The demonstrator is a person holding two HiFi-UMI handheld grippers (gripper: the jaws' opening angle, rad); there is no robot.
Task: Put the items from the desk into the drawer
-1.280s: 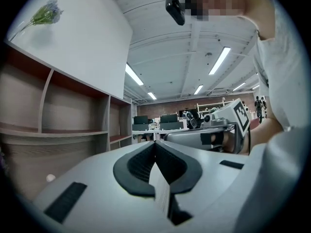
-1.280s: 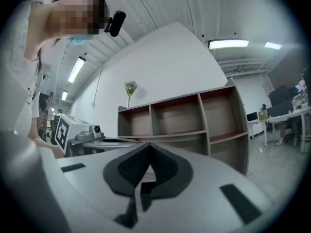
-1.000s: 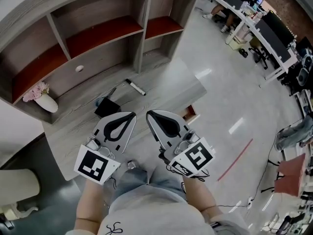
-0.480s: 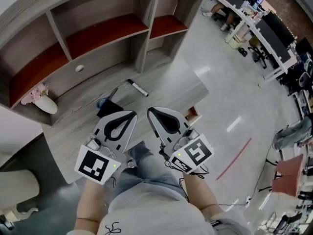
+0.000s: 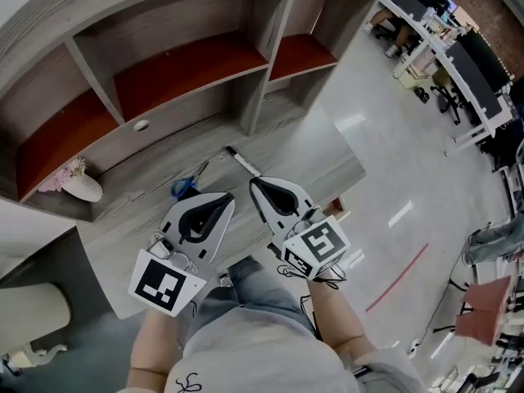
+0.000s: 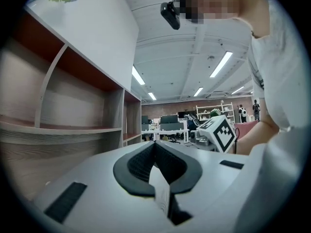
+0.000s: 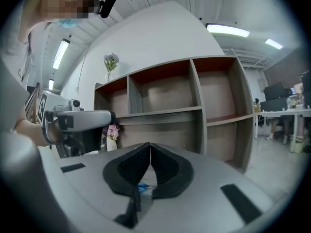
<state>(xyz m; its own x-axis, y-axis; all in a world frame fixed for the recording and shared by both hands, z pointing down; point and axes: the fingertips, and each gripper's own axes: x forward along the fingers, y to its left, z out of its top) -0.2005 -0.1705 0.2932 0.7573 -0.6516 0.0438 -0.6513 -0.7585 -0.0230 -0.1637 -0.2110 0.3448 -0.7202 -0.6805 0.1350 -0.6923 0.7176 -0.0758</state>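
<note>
On the grey wood desk (image 5: 311, 158) lie blue-handled scissors (image 5: 186, 187) and a black-and-white marker (image 5: 244, 162). The drawer front (image 5: 176, 125) under the shelves is closed, with a round pull hole (image 5: 141, 124). Over the desk's near part, my left gripper (image 5: 227, 197) is shut and empty, its tips just right of the scissors. Beside it my right gripper (image 5: 255, 182) is also shut and empty, its tips near the marker's close end. In the left gripper view the left gripper (image 6: 154, 144) has its jaws together. The right gripper (image 7: 149, 145) shows a bit of blue scissors (image 7: 142, 187) below its closed jaws.
A white vase of pink flowers (image 5: 78, 182) stands at the desk's left end. Open red-lined shelves (image 5: 188, 64) rise behind the desk. A small box (image 5: 335, 214) sits on the floor by the desk's right end. Office desks and chairs (image 5: 458, 64) stand far right.
Both grippers have moved forward over the desk, towards the scissors and marker. The black item seen earlier by the scissors is now out of sight under the left gripper.
</note>
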